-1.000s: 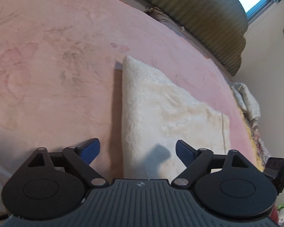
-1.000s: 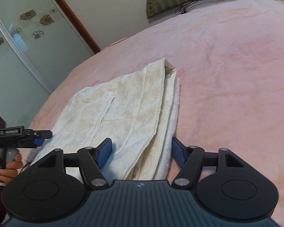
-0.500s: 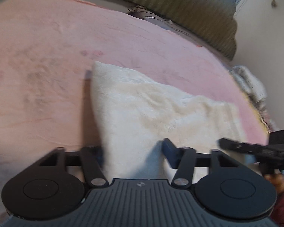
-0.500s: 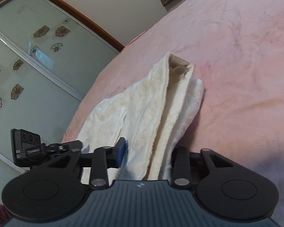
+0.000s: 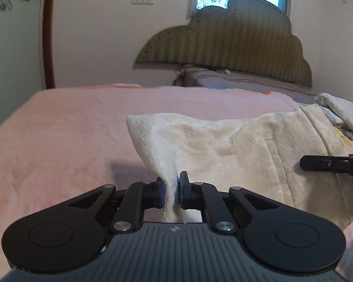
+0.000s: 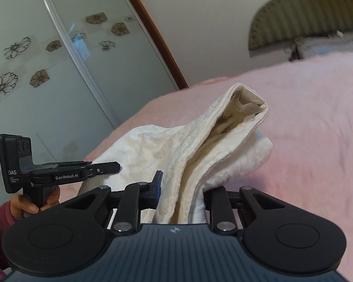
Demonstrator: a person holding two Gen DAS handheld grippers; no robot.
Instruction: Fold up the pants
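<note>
Your right gripper (image 6: 180,191) is closing on a thick bunch of the cream pants (image 6: 200,145), lifted off the pink bedspread (image 6: 317,117); your left gripper (image 6: 116,165) grips their other edge.

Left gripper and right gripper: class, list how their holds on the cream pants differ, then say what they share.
1. The left gripper pinches a thin, single bunch of the cream pants; the right gripper takes a thick stack of folded layers.
2. The left gripper's jaws are nearly together; the right gripper's jaws stand wider and are closing.
Shared: both grip the same pants, lifting their near edge off the pink bedspread.
</note>
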